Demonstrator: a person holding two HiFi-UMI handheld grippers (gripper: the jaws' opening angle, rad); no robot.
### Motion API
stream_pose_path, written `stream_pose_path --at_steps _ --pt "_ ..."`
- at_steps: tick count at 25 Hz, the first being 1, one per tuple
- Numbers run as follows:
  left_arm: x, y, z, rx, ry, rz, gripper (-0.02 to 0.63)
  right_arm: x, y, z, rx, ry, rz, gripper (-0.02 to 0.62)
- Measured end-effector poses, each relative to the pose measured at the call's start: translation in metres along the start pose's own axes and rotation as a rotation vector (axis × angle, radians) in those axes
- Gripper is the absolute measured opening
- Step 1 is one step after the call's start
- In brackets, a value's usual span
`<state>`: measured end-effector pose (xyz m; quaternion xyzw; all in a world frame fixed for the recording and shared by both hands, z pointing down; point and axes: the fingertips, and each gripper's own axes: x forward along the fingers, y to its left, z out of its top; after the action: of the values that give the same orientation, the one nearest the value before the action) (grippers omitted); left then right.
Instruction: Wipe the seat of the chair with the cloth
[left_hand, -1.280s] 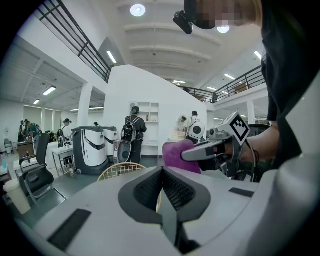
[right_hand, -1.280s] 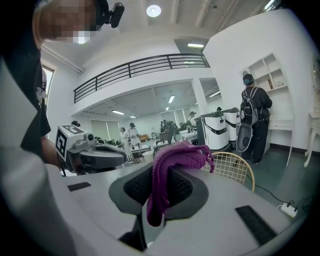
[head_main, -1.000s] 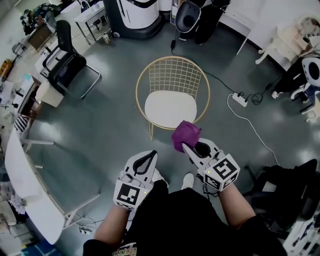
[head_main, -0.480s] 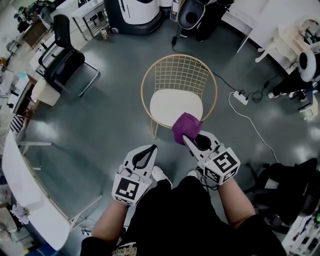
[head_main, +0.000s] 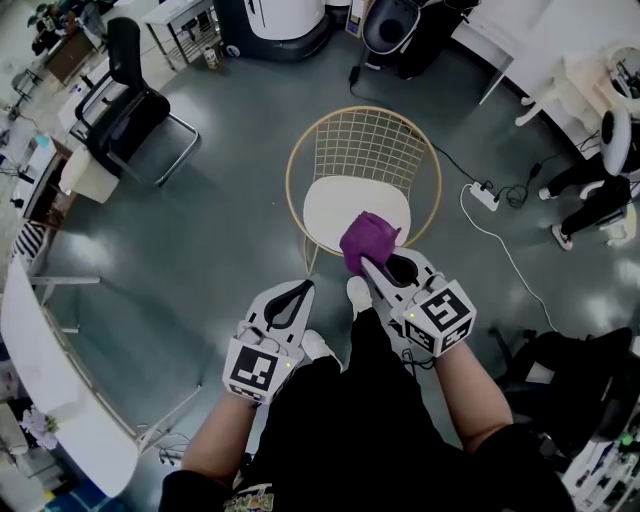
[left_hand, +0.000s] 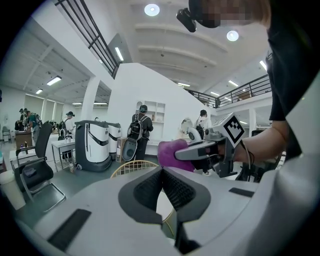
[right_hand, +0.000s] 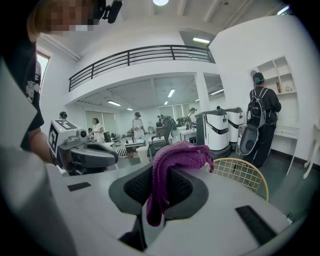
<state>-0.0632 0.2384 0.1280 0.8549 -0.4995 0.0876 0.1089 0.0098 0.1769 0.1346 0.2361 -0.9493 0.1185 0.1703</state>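
Nearest me, my left gripper (head_main: 305, 287) hangs low, jaws pressed together on nothing. My right gripper (head_main: 366, 264) is further forward, jaws pinched on the purple cloth (head_main: 368, 240), which bunches over their tips. From above, the cloth overlaps the near right edge of the chair (head_main: 296, 160) seat (head_main: 335, 208); I can't tell if they touch. The bare seat runs ahead and left of the cloth, so the right gripper is nearer. The wire backrest (head_main: 365, 150) lies beyond.

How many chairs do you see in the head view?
2: a gold wire chair in the middle and a black office chair at upper left. Others may be hidden.
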Motion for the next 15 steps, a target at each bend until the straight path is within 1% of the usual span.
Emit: stream_pose_path --at_steps 4,8,12,15 --pt "0.018 0.015 -0.001 0.007 0.000 0.021 0.011 0.022 -0.023 -0.001 -0.010 0.011 0.008 0.061" --pt "0.042 0.031 -0.003 0.010 -0.001 0.050 0.011 0.049 -0.051 -0.006 -0.018 0.034 0.038 0.061" --pt "0.059 0.050 -0.011 -0.012 0.024 0.077 0.011 0.081 -0.071 -0.013 -0.018 0.071 0.078 0.061" --pt "0.086 0.047 -0.018 -0.027 0.048 0.086 0.011 0.089 -0.099 -0.025 -0.016 0.095 0.097 0.061"
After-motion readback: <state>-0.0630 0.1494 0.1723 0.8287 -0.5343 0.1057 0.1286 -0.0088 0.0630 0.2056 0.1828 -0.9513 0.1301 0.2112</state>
